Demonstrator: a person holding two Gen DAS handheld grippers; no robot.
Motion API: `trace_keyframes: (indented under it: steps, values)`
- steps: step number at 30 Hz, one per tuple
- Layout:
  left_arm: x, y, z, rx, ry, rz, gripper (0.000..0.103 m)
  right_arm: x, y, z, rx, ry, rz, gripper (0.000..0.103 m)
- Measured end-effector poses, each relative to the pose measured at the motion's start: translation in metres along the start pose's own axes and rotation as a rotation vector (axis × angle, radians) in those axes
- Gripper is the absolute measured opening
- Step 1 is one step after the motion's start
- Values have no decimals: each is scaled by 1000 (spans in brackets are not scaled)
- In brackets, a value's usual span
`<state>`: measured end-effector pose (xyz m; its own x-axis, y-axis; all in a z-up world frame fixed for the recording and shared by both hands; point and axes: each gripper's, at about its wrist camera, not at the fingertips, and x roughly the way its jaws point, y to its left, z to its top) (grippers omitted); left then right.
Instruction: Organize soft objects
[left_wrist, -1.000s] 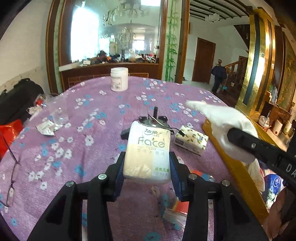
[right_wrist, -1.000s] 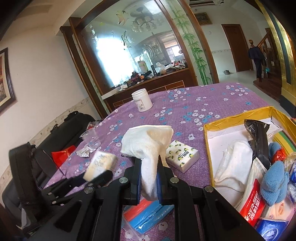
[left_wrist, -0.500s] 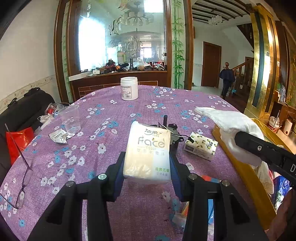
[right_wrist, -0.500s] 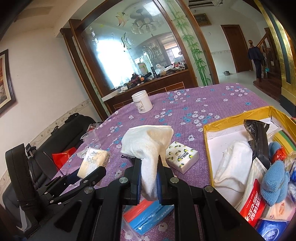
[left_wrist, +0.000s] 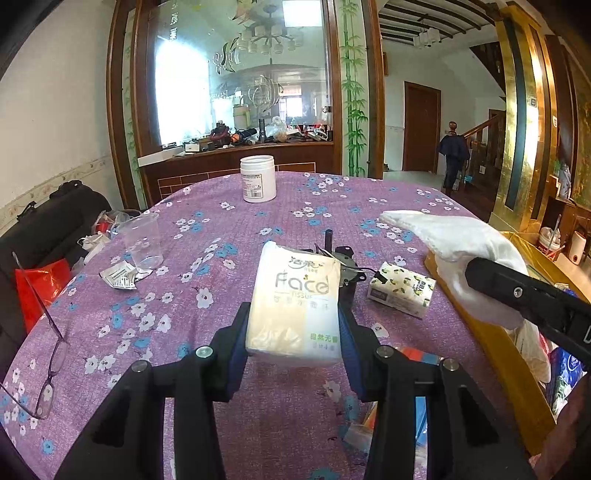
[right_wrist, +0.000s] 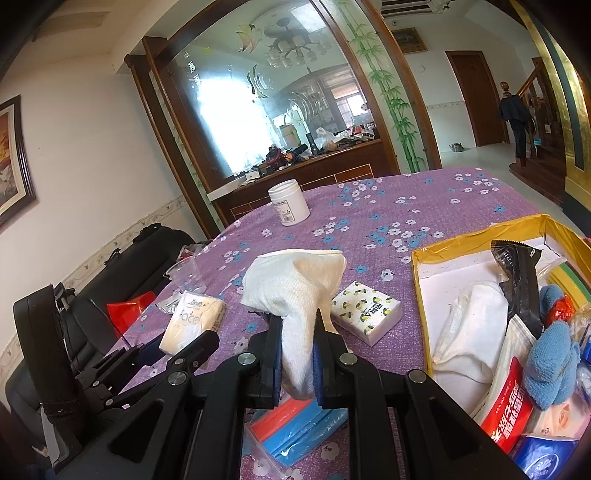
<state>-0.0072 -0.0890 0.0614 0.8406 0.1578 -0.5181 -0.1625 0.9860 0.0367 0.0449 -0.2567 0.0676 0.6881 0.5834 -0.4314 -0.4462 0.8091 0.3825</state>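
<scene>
Left gripper (left_wrist: 293, 339) clamps tissue pack (left_wrist: 295, 306) by its sides, lower centre, above table (left_wrist: 221, 221). Right gripper (right_wrist: 297, 363) pinches towel (right_wrist: 295, 291), centre frame, left of box (right_wrist: 421, 258). Risk: top-heavy towel slipping out; slick pack sliding free; grippers colliding near box.

Purple floral tablecloth (left_wrist: 258, 221), white towel (right_wrist: 295, 295)

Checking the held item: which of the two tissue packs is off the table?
The cream "Face" tissue pack, clamped in the left gripper. The leaf-printed tissue pack lies flat on the tablecloth.
</scene>
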Motion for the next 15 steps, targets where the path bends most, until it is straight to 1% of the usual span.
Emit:
trace_keyframes:
  steps: [15]
  values:
    - [-2, 3, 3, 6, -10, 10, 43, 0, 1, -1, -5, 0, 0, 14]
